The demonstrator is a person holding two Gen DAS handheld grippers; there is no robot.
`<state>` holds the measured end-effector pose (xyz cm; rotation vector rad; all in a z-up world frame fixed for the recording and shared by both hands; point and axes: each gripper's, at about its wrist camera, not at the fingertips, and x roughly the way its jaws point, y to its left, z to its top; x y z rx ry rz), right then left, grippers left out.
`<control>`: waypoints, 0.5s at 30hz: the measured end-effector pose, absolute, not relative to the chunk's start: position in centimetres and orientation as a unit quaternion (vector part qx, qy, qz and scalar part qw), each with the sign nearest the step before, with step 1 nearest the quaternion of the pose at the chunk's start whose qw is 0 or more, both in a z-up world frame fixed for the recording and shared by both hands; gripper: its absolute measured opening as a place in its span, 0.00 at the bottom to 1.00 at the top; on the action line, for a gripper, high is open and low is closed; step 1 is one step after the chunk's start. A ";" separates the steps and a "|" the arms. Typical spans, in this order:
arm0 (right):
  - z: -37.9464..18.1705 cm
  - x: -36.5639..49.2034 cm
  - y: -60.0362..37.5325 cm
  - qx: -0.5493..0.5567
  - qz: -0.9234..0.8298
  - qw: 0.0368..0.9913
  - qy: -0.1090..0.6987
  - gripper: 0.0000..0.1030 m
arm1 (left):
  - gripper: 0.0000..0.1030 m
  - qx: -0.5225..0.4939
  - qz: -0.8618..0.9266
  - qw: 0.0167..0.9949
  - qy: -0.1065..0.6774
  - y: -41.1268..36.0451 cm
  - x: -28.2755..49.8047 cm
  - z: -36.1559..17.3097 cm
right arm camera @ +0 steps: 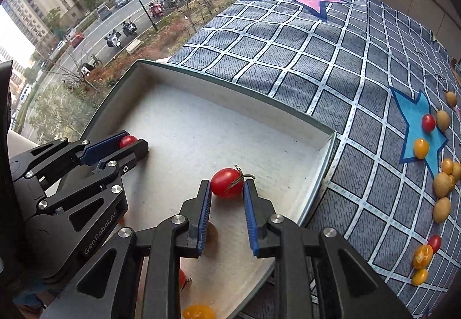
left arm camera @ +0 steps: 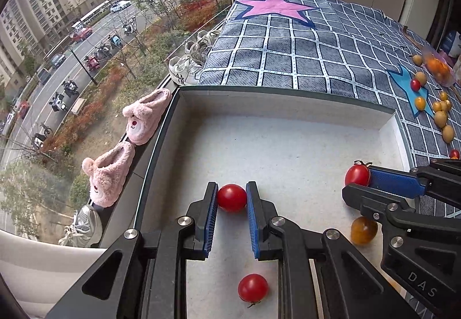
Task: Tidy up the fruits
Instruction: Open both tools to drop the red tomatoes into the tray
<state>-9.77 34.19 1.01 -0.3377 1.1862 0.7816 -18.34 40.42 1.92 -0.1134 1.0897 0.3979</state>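
Note:
Both grippers reach into a shallow white box on a checked cloth. My left gripper is shut on a red cherry tomato; it also shows in the right wrist view. My right gripper is shut on a red cherry tomato with a stem, also seen in the left wrist view. Another red tomato and a yellow one lie on the box floor.
Loose red, yellow and olive-green fruits lie on the cloth to the right, near a blue star patch. A bag of orange fruit sits far right. A window and a sill with pink slippers are to the left.

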 end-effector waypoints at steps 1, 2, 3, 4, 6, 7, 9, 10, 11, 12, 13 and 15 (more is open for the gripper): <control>1.1 -9.8 34.1 -0.155 0.357 0.745 0.542 0.25 | 0.21 -0.053 0.188 0.836 0.513 40.4 -18.4 1.9; 1.1 -9.8 34.0 -0.153 0.357 0.744 0.543 0.26 | 0.21 -0.053 0.188 0.836 0.513 40.4 -18.4 1.9; 1.2 -9.9 34.0 -0.150 0.357 0.745 0.543 0.27 | 0.21 -0.054 0.189 0.836 0.512 40.4 -18.4 2.0; 1.4 -9.9 33.9 -0.147 0.358 0.746 0.542 0.32 | 0.21 -0.055 0.188 0.836 0.512 40.4 -18.4 2.0; 2.0 -10.2 33.5 -0.144 0.361 0.750 0.536 0.47 | 0.21 -0.058 0.186 0.836 0.513 40.4 -18.5 2.0; 2.4 -10.4 33.2 -0.144 0.363 0.752 0.532 0.53 | 0.21 -0.059 0.185 0.836 0.513 40.4 -18.5 2.1; 3.3 -10.9 32.7 -0.148 0.360 0.759 0.522 0.61 | 0.21 -0.062 0.186 0.836 0.512 40.4 -18.7 2.2; 3.8 -11.1 32.3 -0.148 0.361 0.763 0.516 0.66 | 0.21 -0.063 0.186 0.836 0.512 40.4 -18.8 2.3; 4.2 -11.3 31.8 -0.145 0.363 0.765 0.512 0.66 | 0.21 -0.065 0.186 0.836 0.512 40.3 -18.9 2.4; 4.6 -11.4 31.3 -0.142 0.362 0.767 0.510 0.67 | 0.21 -0.066 0.185 0.836 0.511 40.2 -19.0 2.5; 5.0 -11.5 30.7 -0.138 0.360 0.770 0.508 0.68 | 0.21 -0.067 0.184 0.838 0.510 40.1 -19.1 2.7; 5.6 -11.7 29.3 -0.127 0.357 0.776 0.504 0.70 | 0.21 -0.065 0.179 0.842 0.505 39.7 -19.3 3.1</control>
